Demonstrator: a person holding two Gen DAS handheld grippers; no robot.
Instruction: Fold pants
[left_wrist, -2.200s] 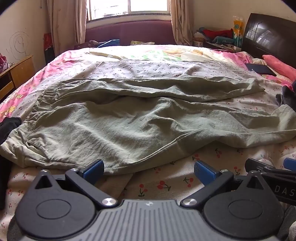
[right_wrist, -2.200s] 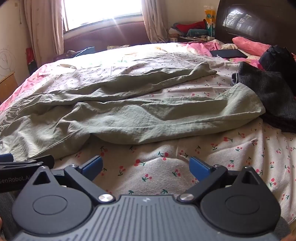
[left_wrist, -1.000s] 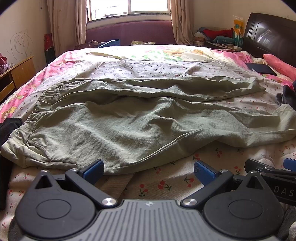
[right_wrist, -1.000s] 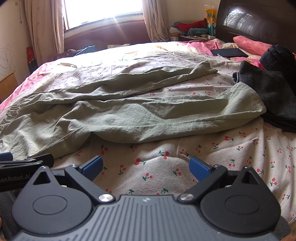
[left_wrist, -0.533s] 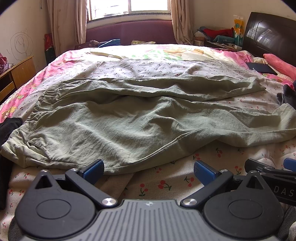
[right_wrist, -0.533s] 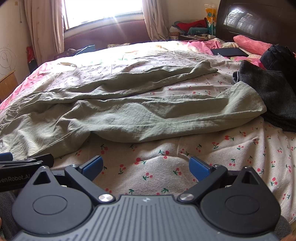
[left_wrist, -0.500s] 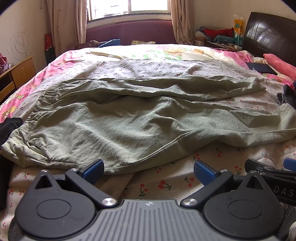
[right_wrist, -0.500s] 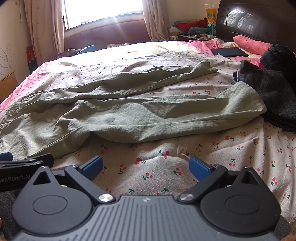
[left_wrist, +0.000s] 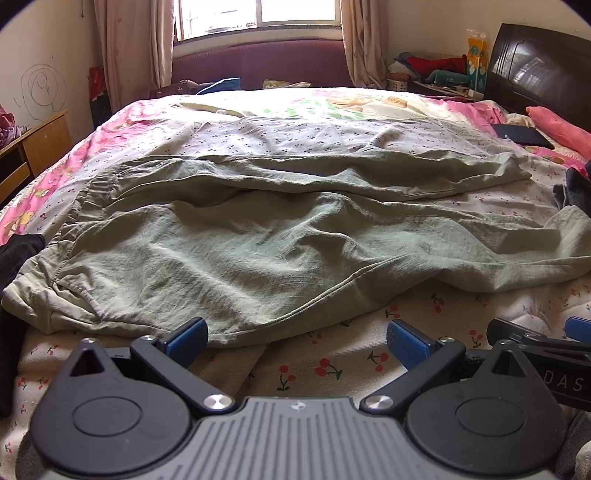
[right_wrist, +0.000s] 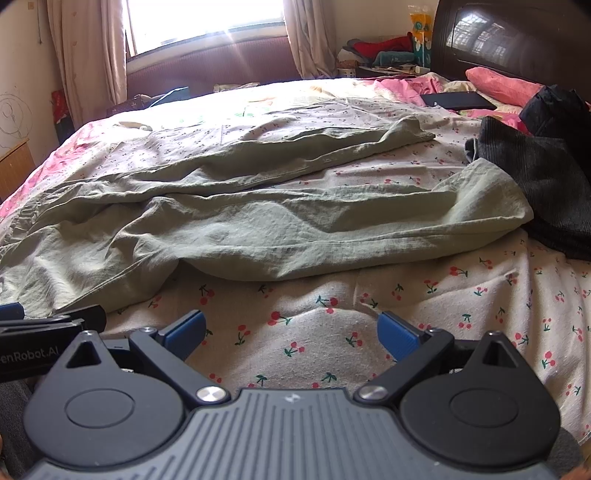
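Dark clothes (right_wrist: 546, 184) touching pants (right_wrist: 258, 221), tablet (right_wrist: 458, 100) beyond

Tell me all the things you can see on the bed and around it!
pants: one, pale green, spread crumpled across the bed, legs toward the headboard side
bedsheet: one, cream with red cherries, under the pants
quilt: one, pink floral, farther back on the bed
dark clothes: a pile, grey and black, beside the pants' leg ends
pillow: one, pink, by the headboard
flat dark item: one, black, near the pillow
headboard: one, dark brown
window: one, bright, with beige curtains
wooden desk: one, tan, beside the bed
left gripper: fingers open, at the pants' near edge
right gripper: fingers open, over the bedsheet
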